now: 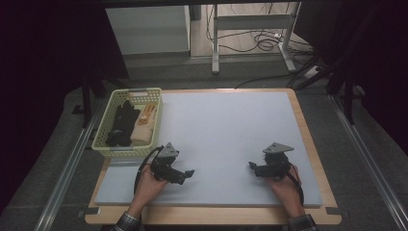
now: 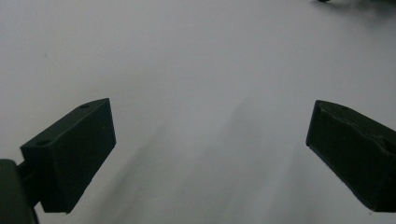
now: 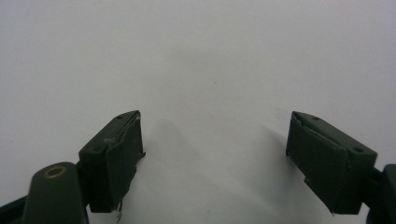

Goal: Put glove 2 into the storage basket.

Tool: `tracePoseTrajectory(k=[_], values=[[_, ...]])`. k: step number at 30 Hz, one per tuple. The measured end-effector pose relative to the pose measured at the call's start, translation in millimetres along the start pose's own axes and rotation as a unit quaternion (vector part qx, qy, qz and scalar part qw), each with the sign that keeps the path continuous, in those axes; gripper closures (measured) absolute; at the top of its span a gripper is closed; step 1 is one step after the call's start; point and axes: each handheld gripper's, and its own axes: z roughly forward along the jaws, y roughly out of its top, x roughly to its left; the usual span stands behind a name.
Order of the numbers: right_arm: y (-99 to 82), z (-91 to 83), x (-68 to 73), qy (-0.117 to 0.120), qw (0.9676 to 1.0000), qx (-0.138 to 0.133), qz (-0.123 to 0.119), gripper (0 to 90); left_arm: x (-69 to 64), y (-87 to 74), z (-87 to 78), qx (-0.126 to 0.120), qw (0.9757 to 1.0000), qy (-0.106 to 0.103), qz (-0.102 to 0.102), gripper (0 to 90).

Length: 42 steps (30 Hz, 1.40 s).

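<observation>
Jaws wide apart on both sides, and nothing between either pair! Over on the left gripper (image 1: 191, 172), the left gripper view shows its two black jaws spread far toward the frame's edges with bare pale mat (image 2: 201, 84) lying between them. Same story for the right gripper (image 1: 251, 166): in the right gripper view the jaws stand well open over blank mat, gripping nothing.

From the high view, the left hand (image 1: 146, 185) sits at about seven o'clock on the table (image 1: 308, 139), the right hand (image 1: 284, 185) at about five o'clock, each close to the mat's near edge. Both grippers point inward, toward each other, with a broad stretch of open mat between their tips.

Now the basket (image 1: 107, 119), pale yellow-green and latticed, parked at ten o'clock, straddling the mat's left edge. It is just beyond the left gripper, near but not touching it. Inside lie a black glove (image 1: 122, 122) along the left part and a tan glove (image 1: 144, 126) on the right, side by side; whether they overlap I cannot tell.

Room to move? Plenty. From the centre out to twelve, one, two and three o'clock the mat is open surface right up to its borders, where a strip of wooden table edge shows along the right and near sides. Beyond the far edge, at twelve o'clock, grey floor and a metal frame (image 1: 250, 29) with cables stand well apart from the table.
</observation>
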Motion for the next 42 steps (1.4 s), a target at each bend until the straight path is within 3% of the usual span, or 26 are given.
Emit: tracePoseTrajectory(k=[24, 42], values=[[0.0, 0.0, 0.0, 0.000, 1.0000, 0.000, 0.000, 18.2, -2.6, -15.9, 7.9, 0.018, 0.9998, -0.008, 0.001, 1.6], [0.1, 0.0, 0.1, 0.000, 1.0000, 0.000, 0.000, 18.2, -10.9, -13.4, 15.4, 0.056, 0.9978, 0.022, 0.029, 1.2]])
